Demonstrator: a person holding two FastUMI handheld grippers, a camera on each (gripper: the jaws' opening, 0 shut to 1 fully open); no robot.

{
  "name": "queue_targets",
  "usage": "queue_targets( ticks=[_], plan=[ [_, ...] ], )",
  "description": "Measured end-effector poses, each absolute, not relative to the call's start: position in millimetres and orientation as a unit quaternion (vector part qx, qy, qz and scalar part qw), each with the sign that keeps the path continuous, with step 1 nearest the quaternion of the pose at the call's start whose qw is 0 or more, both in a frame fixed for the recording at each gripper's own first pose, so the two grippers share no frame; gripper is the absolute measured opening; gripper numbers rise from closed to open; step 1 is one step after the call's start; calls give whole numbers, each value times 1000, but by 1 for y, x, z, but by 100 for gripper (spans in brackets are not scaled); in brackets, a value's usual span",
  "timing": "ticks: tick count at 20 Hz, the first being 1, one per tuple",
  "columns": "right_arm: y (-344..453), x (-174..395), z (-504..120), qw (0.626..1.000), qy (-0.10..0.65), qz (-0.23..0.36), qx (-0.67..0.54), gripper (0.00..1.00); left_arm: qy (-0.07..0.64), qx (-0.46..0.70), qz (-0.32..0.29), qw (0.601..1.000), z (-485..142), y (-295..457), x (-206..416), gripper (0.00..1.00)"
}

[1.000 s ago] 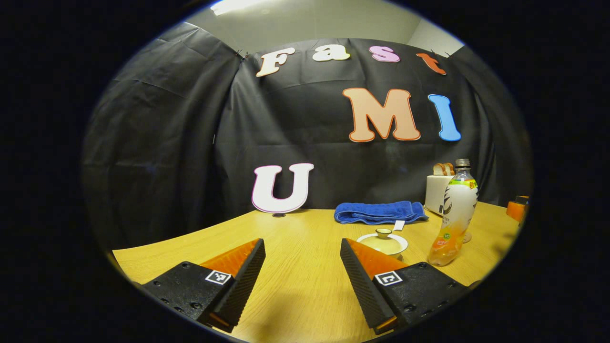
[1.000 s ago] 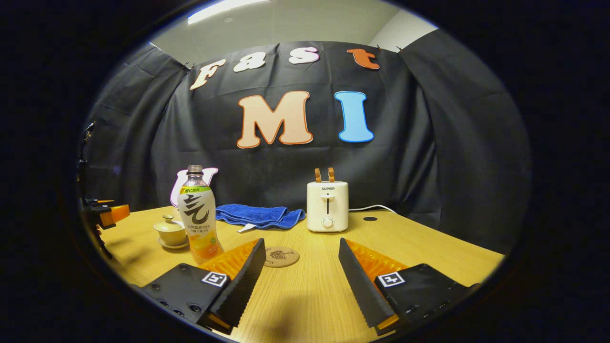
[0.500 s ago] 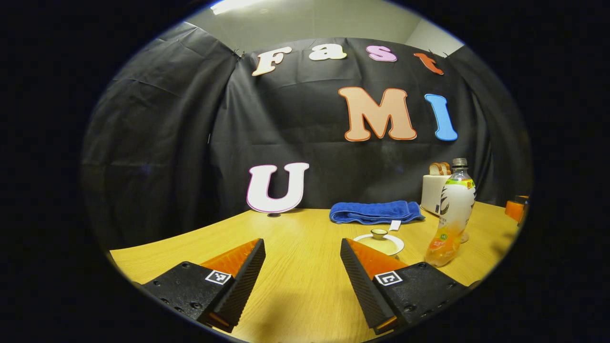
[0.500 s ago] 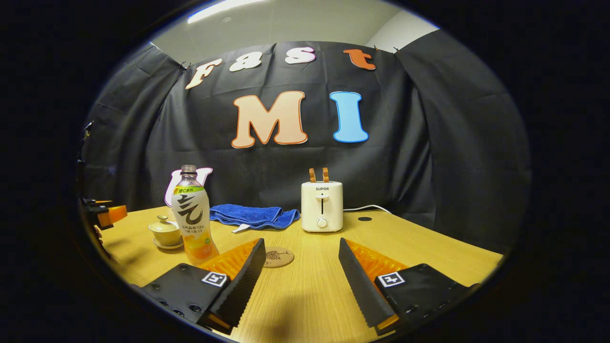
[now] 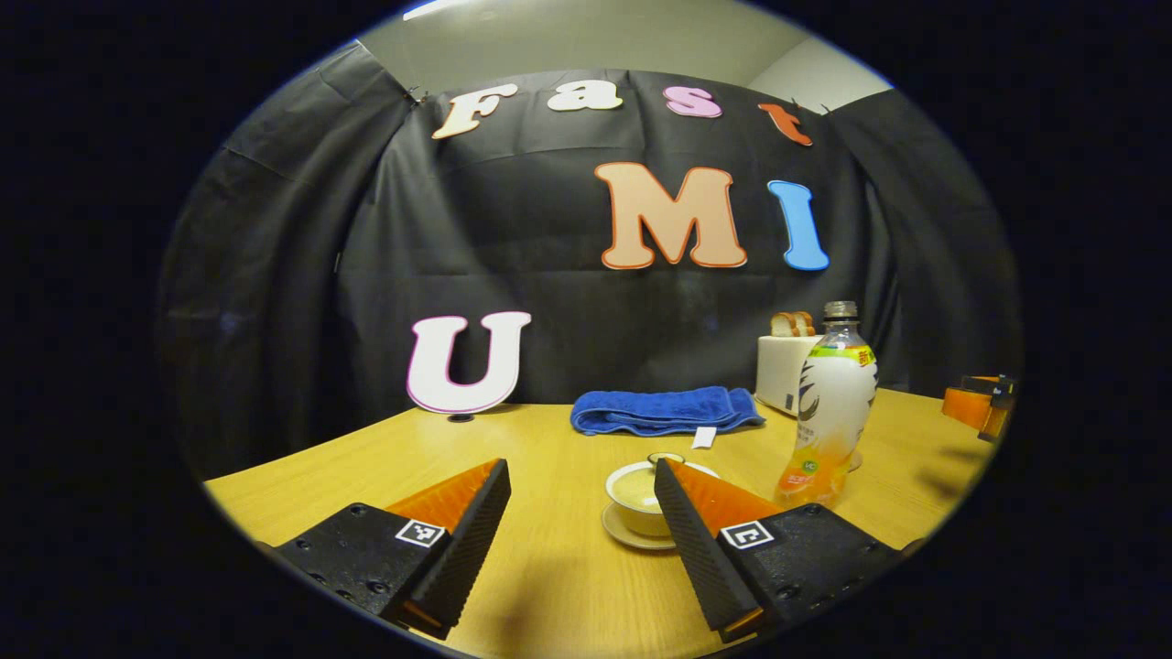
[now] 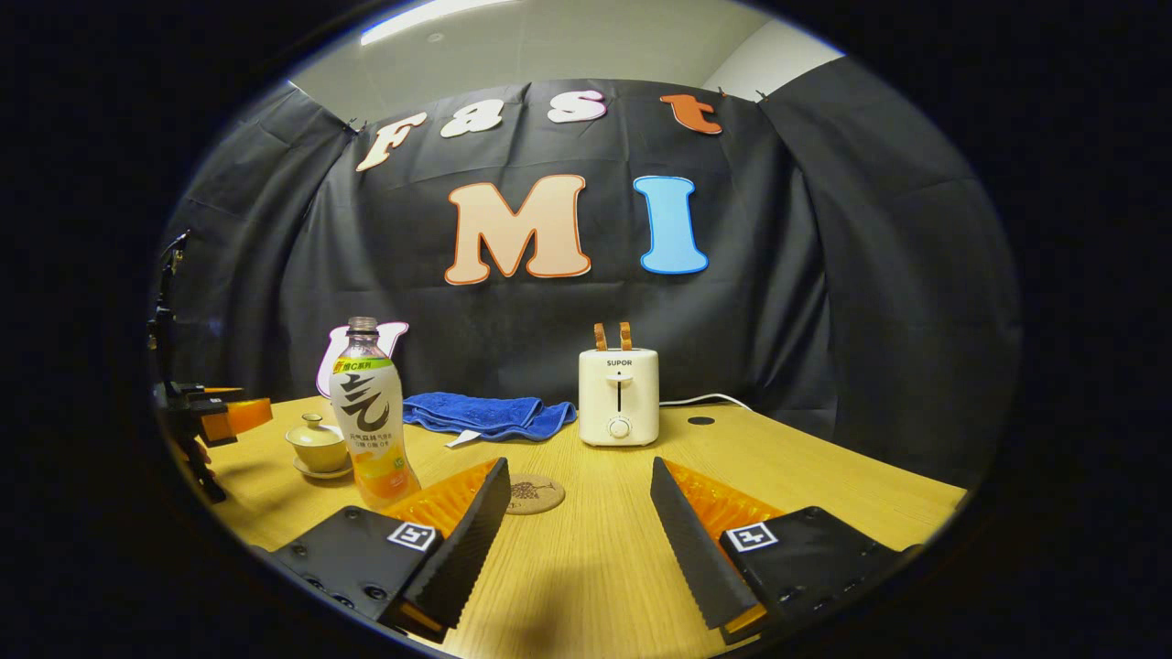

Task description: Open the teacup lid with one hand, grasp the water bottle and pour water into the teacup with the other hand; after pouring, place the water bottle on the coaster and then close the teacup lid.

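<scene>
In the left gripper view, the left gripper [image 5: 579,513] hangs wide open over the pale wooden table [image 5: 513,439], holding nothing. Its right finger hides part of the cream lidded ceramic teacup [image 5: 635,490] on its white saucer [image 5: 632,535], so the lid knob barely shows. The cup sits just ahead of that finger; half a second ago it lay farther off to the right. The clear plastic water bottle with orange drink and a striped label [image 5: 829,403] stands upright just right of the cup, hiding part of the cream toaster [image 5: 780,371]. A folded blue towel [image 5: 664,409] lies toward the far edge.

In the right gripper view, the right gripper [image 6: 579,513] is equally wide open and empty. The bottle [image 6: 368,416] stands left of its left finger, the teacup [image 6: 317,442] beyond it. The round brown coaster [image 6: 533,492], partly cut off by that finger, lies between the fingers, ahead. The left gripper [image 6: 229,416], at the table's left edge, has moved nearer the cup; its opening is hard to judge here.
</scene>
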State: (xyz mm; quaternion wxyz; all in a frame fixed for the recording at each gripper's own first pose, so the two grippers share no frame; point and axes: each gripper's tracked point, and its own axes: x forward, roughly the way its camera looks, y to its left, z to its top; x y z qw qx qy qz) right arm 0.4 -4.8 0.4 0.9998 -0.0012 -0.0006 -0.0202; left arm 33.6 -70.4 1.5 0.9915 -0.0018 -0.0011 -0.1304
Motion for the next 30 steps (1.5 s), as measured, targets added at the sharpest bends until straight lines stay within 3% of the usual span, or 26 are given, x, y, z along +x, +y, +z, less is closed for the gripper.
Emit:
queue_targets(
  ticks=[4,12,17,22,26,29,30],
  plan=[
    [-5,1,0,1000,-1,-20,-1,98,-3,-2,-193,981,1,-100,42,92],
    [-5,1,0,1000,-1,-20,-1,98,31,13,-251,967,-10,-134,66,90],
    [-5,0,0,1000,-1,-20,-1,94,59,19,-259,964,-19,-141,80,88],
    [-5,1,0,1000,-1,-20,-1,98,66,34,-254,964,-22,-142,87,84],
    [-5,0,0,1000,-1,-19,-1,94,72,40,-245,966,-25,-140,91,59],
    [-4,0,-1,1000,-1,-19,-1,100,69,37,-234,969,-22,-136,93,49],
    [-4,0,0,1000,-1,-18,-1,98,67,32,-232,970,-22,-135,93,39]
  ],
)
